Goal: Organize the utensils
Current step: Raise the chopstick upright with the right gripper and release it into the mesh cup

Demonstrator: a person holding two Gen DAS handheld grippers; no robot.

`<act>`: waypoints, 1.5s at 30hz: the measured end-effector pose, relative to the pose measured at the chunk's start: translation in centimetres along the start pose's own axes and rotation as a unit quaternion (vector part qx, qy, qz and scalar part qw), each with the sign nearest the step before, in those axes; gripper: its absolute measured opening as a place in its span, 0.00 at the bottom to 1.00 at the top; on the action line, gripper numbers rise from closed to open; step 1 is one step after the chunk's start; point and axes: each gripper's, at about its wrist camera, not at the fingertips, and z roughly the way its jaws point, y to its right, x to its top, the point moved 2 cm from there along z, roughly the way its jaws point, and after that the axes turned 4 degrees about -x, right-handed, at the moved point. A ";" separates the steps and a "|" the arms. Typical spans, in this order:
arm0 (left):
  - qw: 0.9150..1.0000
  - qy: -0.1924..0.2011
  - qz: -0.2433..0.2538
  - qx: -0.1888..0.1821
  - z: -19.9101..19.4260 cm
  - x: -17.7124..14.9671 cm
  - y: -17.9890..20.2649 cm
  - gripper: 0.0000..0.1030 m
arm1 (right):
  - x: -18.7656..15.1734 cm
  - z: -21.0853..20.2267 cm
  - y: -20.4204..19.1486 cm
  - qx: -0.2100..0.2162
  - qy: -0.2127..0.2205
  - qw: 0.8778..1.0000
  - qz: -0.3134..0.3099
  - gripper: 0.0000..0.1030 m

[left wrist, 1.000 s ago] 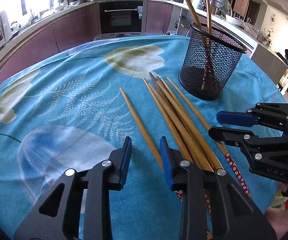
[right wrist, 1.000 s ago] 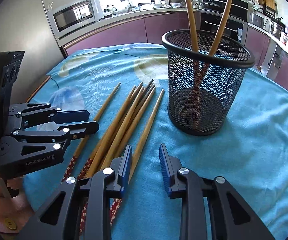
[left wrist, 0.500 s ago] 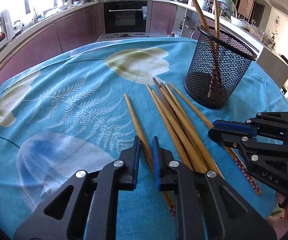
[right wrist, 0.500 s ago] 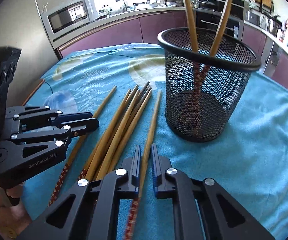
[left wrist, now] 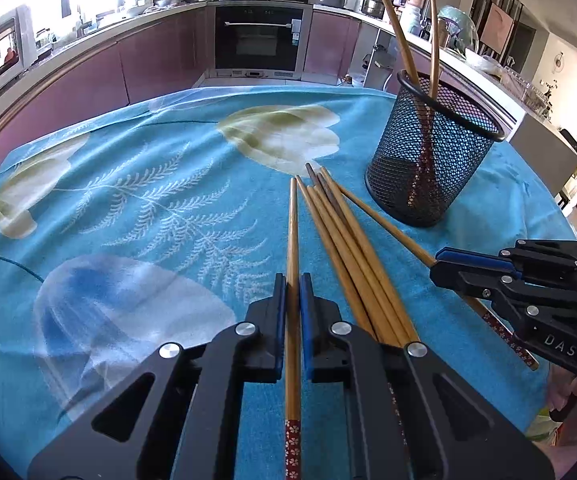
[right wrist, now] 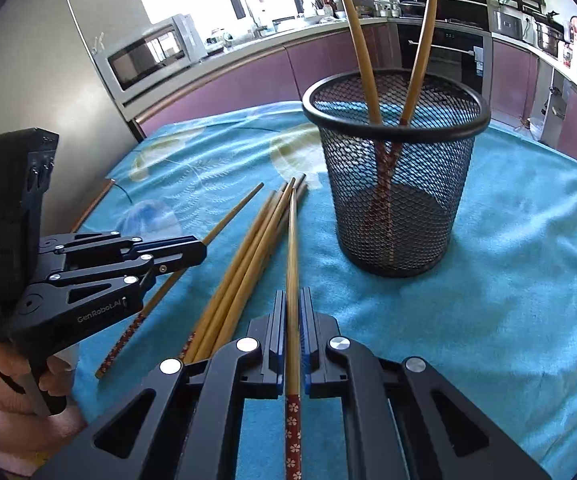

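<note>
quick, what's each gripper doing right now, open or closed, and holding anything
Left gripper: closed on one chopstick, the leftmost on the blue cloth.
Right gripper: closed on another chopstick, the one nearest the mesh cup.

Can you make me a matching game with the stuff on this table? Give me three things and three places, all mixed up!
Things:
1. left gripper
2. cup
3. loose chopsticks

Places or states:
A. lying flat on the blue cloth
B. shut on one chopstick
C. standing up with two chopsticks inside

Pairs: 1-B, 2-C, 3-A
</note>
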 end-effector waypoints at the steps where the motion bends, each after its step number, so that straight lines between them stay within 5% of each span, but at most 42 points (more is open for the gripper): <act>1: 1.000 0.003 0.000 -0.002 -0.3 0.0 0.0 0.07 | 0.0 -0.3 -0.1 0.004 0.003 1.000 -0.001 0.05; 23: 0.993 0.068 -0.006 -0.091 -6.7 1.8 0.9 0.07 | 0.7 -4.5 0.2 0.066 0.059 0.996 0.009 0.05; 45: 0.970 0.186 0.013 -0.153 -15.1 7.1 2.9 0.07 | 5.2 -11.1 2.3 0.058 0.172 0.983 0.010 0.05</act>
